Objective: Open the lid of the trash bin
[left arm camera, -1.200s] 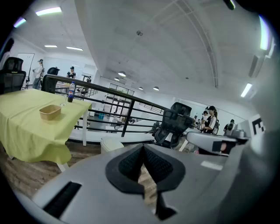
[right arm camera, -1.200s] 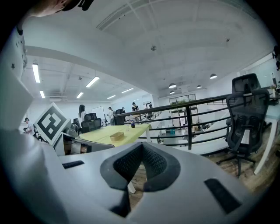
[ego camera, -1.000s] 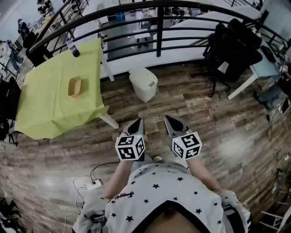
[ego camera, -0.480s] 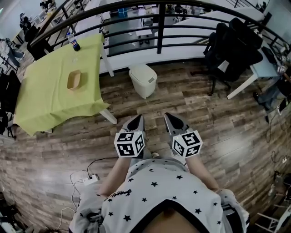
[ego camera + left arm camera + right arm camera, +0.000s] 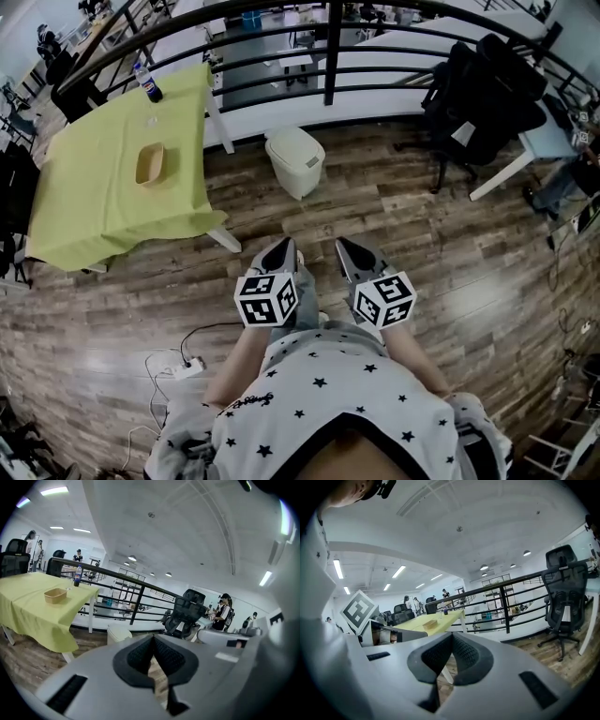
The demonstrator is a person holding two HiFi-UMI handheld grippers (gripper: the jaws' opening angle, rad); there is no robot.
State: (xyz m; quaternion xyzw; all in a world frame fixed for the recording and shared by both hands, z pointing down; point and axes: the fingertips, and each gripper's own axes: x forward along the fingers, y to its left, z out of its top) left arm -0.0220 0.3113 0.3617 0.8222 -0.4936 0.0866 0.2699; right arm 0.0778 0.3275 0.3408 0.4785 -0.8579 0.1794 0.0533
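The white trash bin stands on the wood floor by the railing, its lid down, well ahead of both grippers. The left gripper view shows the trash bin just left of the jaws, far off. My left gripper and right gripper are held side by side near the person's waist, pointing toward the bin. Both are shut, tips touching, with nothing between them. The left gripper and right gripper show closed pads in their own views. The right gripper view does not show the bin.
A table with a yellow-green cloth stands left of the bin, bearing a wooden bowl and a bottle. A black railing runs behind. A black office chair is at right. A power strip with cables lies at lower left.
The bin and table have shifted slightly up in the head view as the head camera moved. Both grippers stay shut and keep nearly the same place.
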